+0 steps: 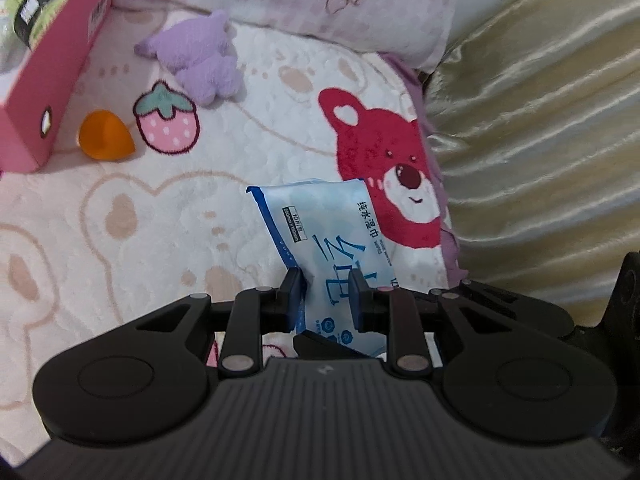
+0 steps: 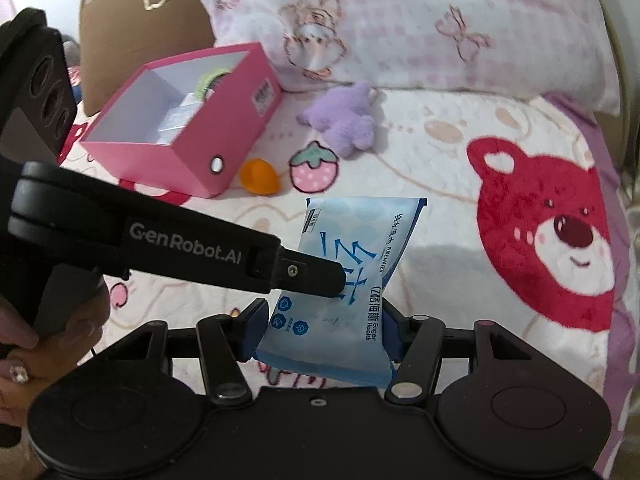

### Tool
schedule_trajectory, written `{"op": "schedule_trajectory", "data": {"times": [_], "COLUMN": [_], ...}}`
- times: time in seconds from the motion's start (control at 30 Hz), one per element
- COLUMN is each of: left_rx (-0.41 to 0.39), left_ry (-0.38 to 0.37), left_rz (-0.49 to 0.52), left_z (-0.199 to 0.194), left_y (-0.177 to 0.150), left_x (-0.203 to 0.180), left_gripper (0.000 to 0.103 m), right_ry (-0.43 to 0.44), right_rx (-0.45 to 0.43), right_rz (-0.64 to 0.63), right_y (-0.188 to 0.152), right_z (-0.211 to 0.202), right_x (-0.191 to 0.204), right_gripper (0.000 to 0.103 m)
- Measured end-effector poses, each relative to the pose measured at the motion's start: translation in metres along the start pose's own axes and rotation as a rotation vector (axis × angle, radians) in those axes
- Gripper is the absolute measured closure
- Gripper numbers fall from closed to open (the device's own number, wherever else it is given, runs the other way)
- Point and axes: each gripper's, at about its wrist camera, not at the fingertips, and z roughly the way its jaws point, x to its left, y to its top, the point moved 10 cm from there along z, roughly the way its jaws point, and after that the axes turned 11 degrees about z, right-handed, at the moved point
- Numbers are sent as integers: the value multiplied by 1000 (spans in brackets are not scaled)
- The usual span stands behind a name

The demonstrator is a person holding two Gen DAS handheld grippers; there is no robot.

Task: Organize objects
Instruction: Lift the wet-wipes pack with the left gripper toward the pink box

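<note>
Both my tongs clench the wipes pack: the left gripper pinches its middle, the right gripper clamps its near end. The pack's long axis runs near to far; the pink box lies far left, nearer my left hand.

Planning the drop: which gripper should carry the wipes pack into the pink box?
Left, probably. Both the left gripper and the right gripper have jaws shut on the wipes pack, but the pink box lies on the left gripper's side, open top facing up.
</note>
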Motion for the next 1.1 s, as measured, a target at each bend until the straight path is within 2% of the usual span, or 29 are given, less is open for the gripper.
{"op": "schedule_trajectory", "data": {"times": [0.37,0.7,1.1], "left_rx": [-71,-156,-234], "left_ry": [-2,36,79], "left_rz": [21,37,33], "left_z": [-53,-97,-153], "left_y": [2,5,16], "left_x": [-6,2,35], "left_gripper": [80,80,78], "right_ry": [-28,-10,65], "right_rx": [-64,-139,-215], "right_rz": [-230,-352,-451], "right_y": [3,11,37], "right_z": [-33,-47,-47], "right_x": [43,78,127], "right_gripper": [40,43,44]}}
